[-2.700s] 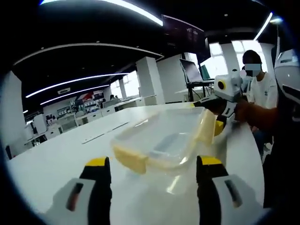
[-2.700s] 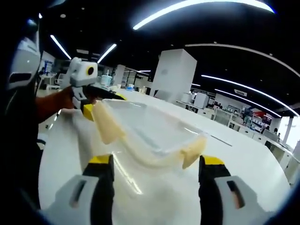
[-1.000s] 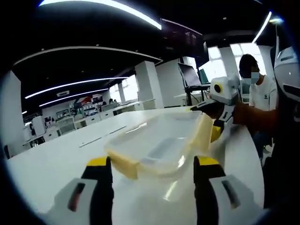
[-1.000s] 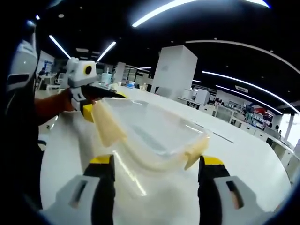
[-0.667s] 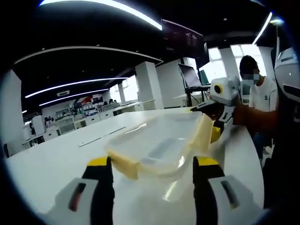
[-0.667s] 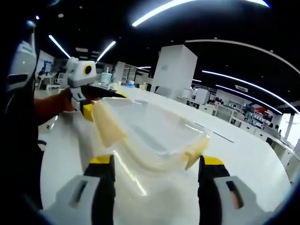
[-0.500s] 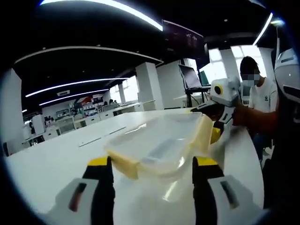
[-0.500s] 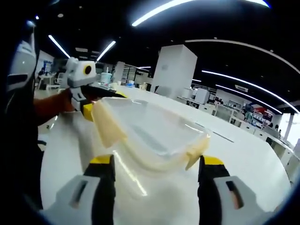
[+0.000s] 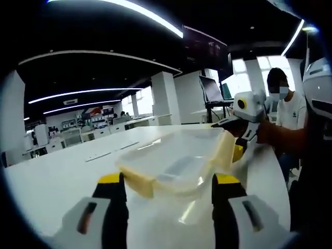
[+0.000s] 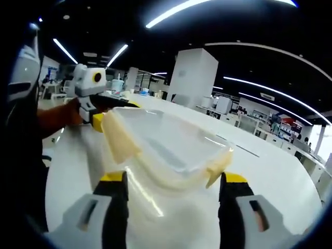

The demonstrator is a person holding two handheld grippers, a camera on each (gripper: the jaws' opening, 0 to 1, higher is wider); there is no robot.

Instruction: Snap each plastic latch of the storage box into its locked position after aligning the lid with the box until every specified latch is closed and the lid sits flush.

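Hovering wide open and empty, both grippers [image 9: 168, 184] [image 10: 174, 181] are flanking the storage box [image 9: 174, 158]; press each yellow latch [image 10: 120, 137] squarely down.

Soft focus, bright ceiling strips, fisheye bending.

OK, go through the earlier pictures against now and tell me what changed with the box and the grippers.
Very little. The left gripper has crept slightly closer to the storage box, which sits a bit larger and higher between its open fingers. The right gripper stays open at the opposite end. The yellowish latches still flare outward, unlatched, and the box rests on the white table as before.
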